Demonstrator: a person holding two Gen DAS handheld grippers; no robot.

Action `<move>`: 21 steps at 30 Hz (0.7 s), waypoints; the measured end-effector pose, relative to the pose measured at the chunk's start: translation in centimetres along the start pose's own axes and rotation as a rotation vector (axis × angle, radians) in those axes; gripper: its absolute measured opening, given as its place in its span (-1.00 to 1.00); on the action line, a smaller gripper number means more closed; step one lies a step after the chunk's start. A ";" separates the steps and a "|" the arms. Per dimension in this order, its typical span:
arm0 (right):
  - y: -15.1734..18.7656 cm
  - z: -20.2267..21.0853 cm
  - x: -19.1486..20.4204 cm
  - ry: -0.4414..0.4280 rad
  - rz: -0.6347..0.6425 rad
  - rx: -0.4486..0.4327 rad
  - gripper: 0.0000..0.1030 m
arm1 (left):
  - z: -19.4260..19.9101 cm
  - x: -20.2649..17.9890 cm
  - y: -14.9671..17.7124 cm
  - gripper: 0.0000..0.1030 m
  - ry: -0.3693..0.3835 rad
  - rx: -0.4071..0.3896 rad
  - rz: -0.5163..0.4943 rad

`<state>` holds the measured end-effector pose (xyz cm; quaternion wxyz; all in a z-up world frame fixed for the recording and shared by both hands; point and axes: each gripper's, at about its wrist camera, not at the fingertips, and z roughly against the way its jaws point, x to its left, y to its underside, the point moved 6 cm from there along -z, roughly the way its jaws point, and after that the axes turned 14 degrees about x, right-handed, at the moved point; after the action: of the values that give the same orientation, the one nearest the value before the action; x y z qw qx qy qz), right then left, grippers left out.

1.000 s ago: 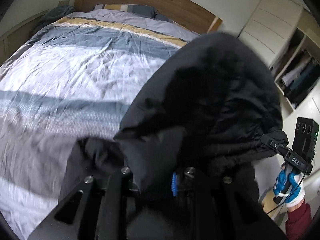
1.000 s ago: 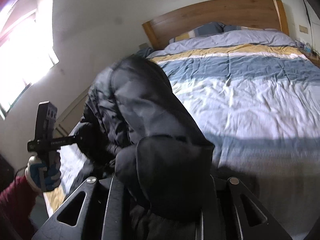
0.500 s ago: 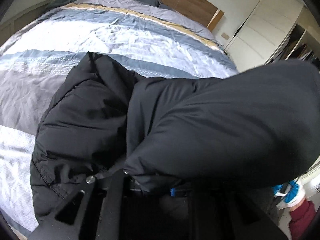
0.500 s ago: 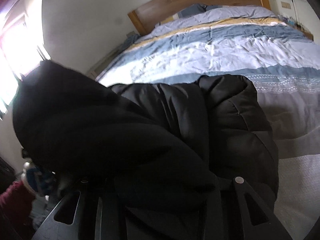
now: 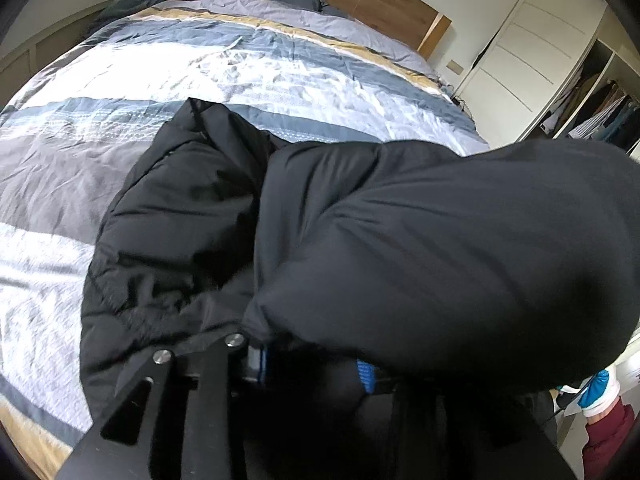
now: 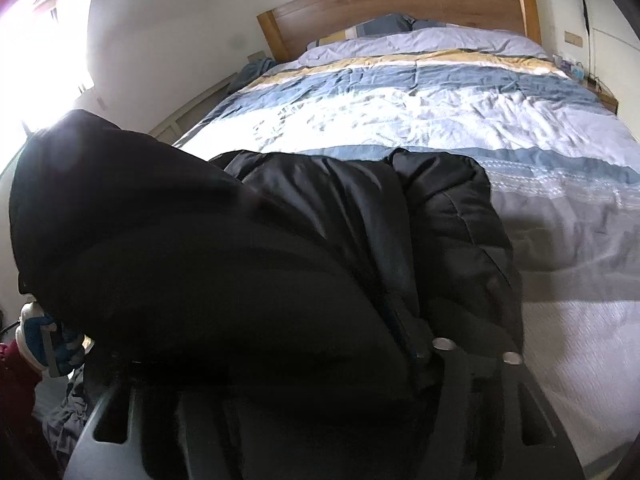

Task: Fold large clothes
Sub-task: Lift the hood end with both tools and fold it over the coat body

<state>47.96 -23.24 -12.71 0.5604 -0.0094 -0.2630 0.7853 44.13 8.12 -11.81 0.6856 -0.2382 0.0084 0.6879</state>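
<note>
A black puffer jacket (image 5: 360,240) lies partly on the striped bed (image 5: 200,60), its far end spread on the cover and its near end bunched up. My left gripper (image 5: 316,372) is shut on the jacket's near edge, with blue pads (image 5: 366,376) showing beside the cloth. My right gripper (image 6: 288,392) is shut on the same jacket (image 6: 320,260); its fingers are mostly buried under the cloth. The jacket bulges high between the two grippers and hides each from the other.
The bed (image 6: 440,112) has a wooden headboard (image 6: 400,4) and pillows at the far end. A white wardrobe (image 5: 532,52) and open shelves with clothes stand on the right. A bright window (image 6: 36,60) is at the left. Dark clothes lie on the floor.
Both grippers have swung the jacket from held in the air down onto the bed. Over the last half second it has settled a little and spread further.
</note>
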 end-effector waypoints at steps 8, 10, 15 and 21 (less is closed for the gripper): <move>3.5 2.1 -0.8 0.009 -0.056 0.015 0.39 | 1.8 0.4 4.4 -0.34 0.005 0.027 0.013; 4.4 2.8 -0.7 0.009 -0.063 0.015 0.39 | 2.6 0.6 5.6 -0.34 0.012 0.030 0.015; 5.4 4.7 -0.6 0.013 -0.074 -0.006 0.39 | 5.3 1.3 7.1 -0.34 0.021 0.013 0.028; 2.9 7.1 0.9 0.006 -0.061 -0.065 0.39 | 8.7 0.5 4.5 -0.11 0.027 -0.066 0.030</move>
<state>42.94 -26.00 -7.57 0.5842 -0.0220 -0.2871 0.7588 37.10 11.24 -5.66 0.6668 -0.2700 -0.0014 0.6946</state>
